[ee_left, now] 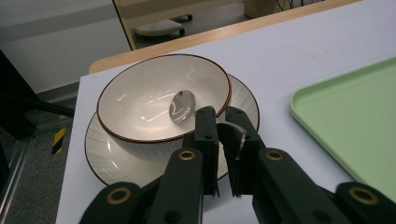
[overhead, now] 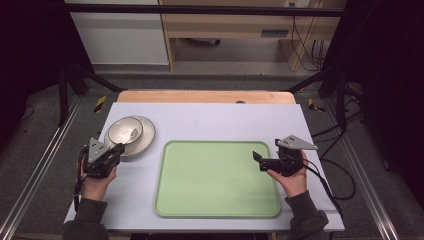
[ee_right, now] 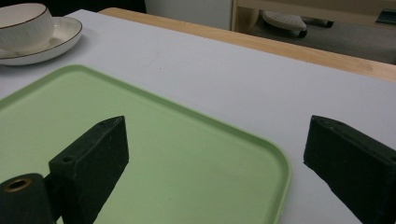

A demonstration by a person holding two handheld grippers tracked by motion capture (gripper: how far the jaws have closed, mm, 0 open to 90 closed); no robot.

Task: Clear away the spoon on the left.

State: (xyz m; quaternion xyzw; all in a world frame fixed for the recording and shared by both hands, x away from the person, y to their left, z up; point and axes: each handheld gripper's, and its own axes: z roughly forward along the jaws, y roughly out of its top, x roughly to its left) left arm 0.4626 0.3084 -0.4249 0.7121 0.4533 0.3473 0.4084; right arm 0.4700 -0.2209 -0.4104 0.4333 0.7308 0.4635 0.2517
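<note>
A white bowl (overhead: 125,130) with a brown rim stands on a white plate (overhead: 148,136) at the table's left. A metal spoon (ee_left: 181,106) lies with its head inside the bowl (ee_left: 140,98), its handle leading out over the rim. My left gripper (ee_left: 220,114) is shut on that handle just at the bowl's near rim, above the plate (ee_left: 107,158). An empty green tray (overhead: 220,177) lies in the middle. My right gripper (overhead: 260,161) hovers open over the tray's right edge, with nothing between its jaws and the tray (ee_right: 187,158) beneath them.
A white mat (overhead: 225,120) covers the wooden table, whose far edge (overhead: 200,96) shows behind it. Black frame posts stand at both sides. Wooden furniture and cables are on the floor beyond the table.
</note>
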